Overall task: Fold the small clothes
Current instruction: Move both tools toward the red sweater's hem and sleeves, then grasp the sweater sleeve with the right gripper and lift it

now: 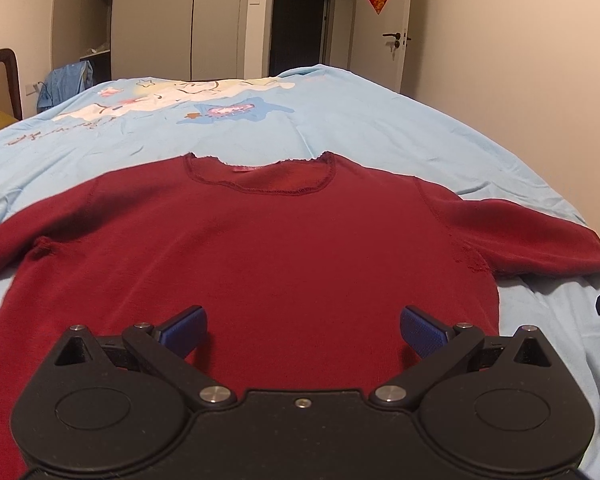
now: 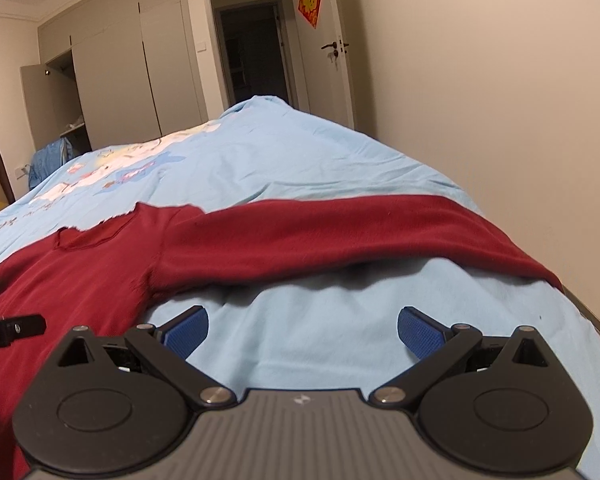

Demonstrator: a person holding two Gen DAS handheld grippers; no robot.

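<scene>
Plainly, one red sweater (image 1: 252,248) lies flat; both grippers' jaws gape, empty.

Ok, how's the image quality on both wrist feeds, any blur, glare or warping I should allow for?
Left wrist view: sharp and evenly lit, no glare; the fisheye bows the light blue bedsheet and darkens the frame corners; the open left claw casts soft shadows on the maroon sweater. Right wrist view: same bowing, the sweater's sleeve slightly soft, with a dark shadow beneath it; right claw open.
</scene>
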